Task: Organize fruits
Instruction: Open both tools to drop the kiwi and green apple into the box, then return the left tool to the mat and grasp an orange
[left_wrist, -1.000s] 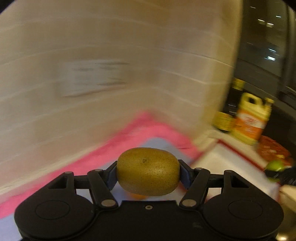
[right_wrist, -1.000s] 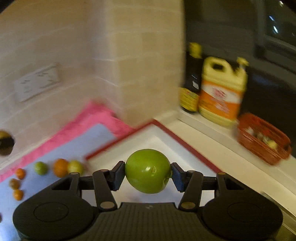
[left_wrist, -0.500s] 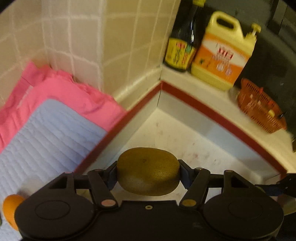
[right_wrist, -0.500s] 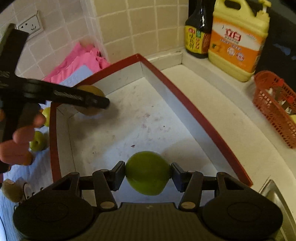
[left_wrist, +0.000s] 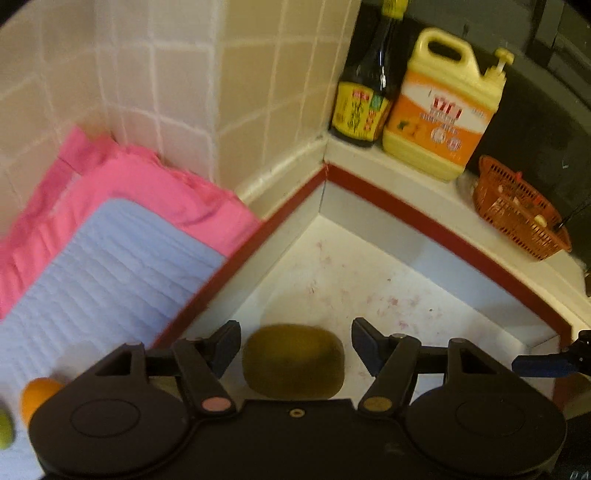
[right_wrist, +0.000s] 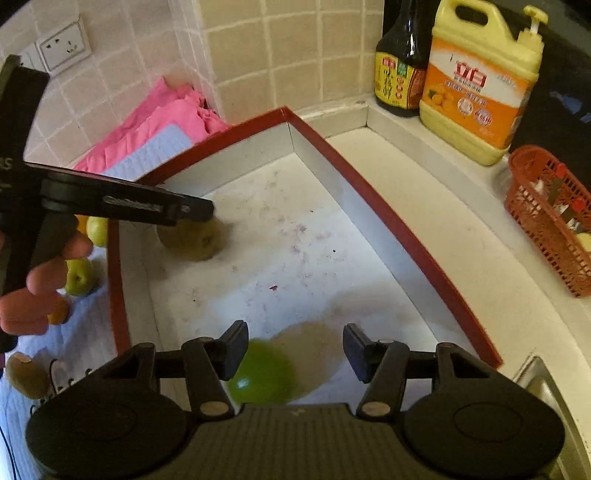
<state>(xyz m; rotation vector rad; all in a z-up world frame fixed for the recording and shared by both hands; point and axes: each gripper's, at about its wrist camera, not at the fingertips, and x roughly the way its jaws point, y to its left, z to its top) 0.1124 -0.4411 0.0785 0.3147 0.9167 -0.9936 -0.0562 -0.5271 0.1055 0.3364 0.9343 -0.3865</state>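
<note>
Kiwi (left_wrist: 293, 360) motion-blurred, near side hidden behind left gripper (left_wrist: 295, 347) body. Green apple (right_wrist: 264, 373) blurred, lower part hidden by right gripper (right_wrist: 295, 349) body. Orange basket (right_wrist: 554, 218) cut off at right edge, contents too small to tell. Green fruit (left_wrist: 5, 430) clipped at left edge.

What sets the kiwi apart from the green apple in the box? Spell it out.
Colour: the kiwi is dull brown and speckled; the green apple is bright, glossy green.
Shape: the kiwi is a squat oval lying on its side; the apple is round.
Place: the kiwi sits between the left gripper pads, the apple nearer the right gripper's left pad.
Shared: both jaws are opening, clear of each fruit, inside the red-rimmed box.
</note>
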